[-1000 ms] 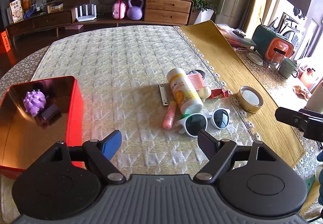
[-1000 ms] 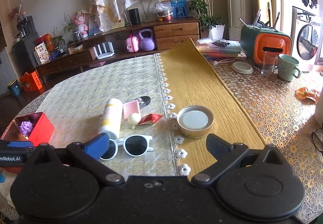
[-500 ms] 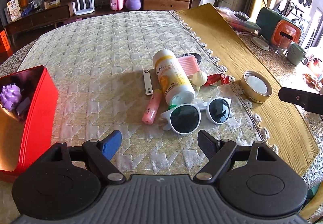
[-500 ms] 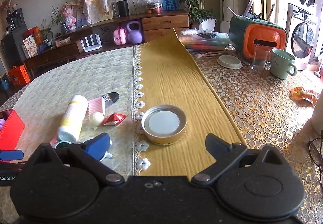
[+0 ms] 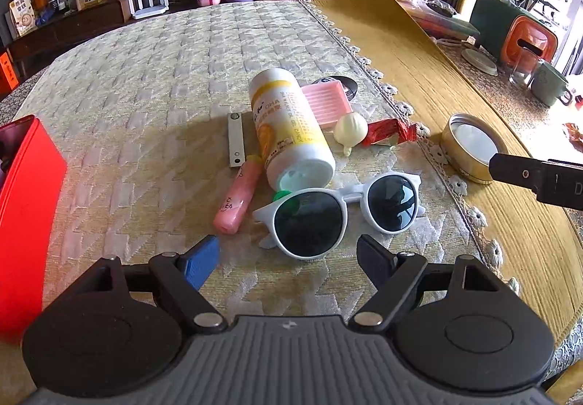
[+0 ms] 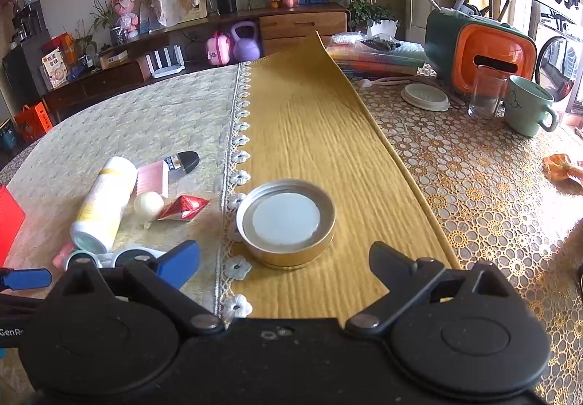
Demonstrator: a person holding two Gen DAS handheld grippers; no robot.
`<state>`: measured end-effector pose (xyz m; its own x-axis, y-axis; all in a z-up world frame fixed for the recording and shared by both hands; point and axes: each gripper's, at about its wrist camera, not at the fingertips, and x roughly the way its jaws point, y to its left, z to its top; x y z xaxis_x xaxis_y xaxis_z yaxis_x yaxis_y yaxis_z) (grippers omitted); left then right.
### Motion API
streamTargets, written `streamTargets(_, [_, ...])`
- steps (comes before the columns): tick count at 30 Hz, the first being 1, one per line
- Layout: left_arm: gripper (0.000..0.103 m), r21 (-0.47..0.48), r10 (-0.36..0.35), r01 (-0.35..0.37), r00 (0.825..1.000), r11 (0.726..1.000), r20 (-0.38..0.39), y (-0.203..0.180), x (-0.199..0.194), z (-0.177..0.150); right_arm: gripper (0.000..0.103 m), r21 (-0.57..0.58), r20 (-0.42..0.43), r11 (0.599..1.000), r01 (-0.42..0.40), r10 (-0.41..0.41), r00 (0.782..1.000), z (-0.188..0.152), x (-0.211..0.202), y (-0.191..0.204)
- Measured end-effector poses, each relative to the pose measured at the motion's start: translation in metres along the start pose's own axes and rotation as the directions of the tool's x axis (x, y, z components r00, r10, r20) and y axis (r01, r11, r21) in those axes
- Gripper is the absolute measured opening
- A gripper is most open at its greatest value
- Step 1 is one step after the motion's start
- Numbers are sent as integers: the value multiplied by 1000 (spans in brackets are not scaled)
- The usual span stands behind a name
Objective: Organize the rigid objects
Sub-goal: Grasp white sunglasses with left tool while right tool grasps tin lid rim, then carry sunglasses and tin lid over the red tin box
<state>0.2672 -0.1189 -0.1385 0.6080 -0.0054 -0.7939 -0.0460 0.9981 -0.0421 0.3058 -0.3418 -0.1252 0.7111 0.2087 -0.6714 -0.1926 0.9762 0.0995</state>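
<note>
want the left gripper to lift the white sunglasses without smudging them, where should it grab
Probably the bridge of the sunglasses, coming from above with one finger in front and one behind. They lie flat and folded, lenses facing up, so the thin bridge fits between open fingers without touching lenses. The bottle sits close behind, so keep the left gripper on the near side.

The table (image 5: pixel 153 84) is carrying sunglasses (image 5: pixel 339 211) just ahead of the left tongs and a round tin (image 6: pixel 286 222) ahead of the right tongs.
</note>
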Motion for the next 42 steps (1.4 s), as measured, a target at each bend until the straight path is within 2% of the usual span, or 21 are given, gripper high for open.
streamTargets(15, [82,-8,16,-16,1000,1000,6,-6,17,12,94,-31,-26,999,22,-23,999,10,39,2])
streamTargets(20, [82,-3,7,-7,1000,1000,12,-5,18,14,86,-51,-37,998,36,-38,999,11,51,6])
streamTargets(22, [78,-5,4,-4,1000,1000,16,-4,18,14,81,-57,-43,998,40,-42,998,11,55,7])
streamTargets(23, [72,-3,2,-2,1000,1000,20,-4,17,14,76,-61,-46,997,39,-42,998,10,56,8])
streamTargets(24, [67,2,0,0,1000,1000,22,-4,17,14,76,-64,-46,997,43,-46,998,10,56,9])
streamTargets(26, [59,8,-10,10,1000,1000,26,-4,15,14,76,-69,-42,997,47,-50,998,10,56,10])
streamTargets(33, [59,13,-20,20,1000,1000,21,-3,11,13,75,-70,-41,996,60,-63,997,6,48,9])
streamTargets(42, [58,12,-35,35,999,999,15,6,-9,4,75,-27,-36,1000,-3,2,999,-4,5,15])
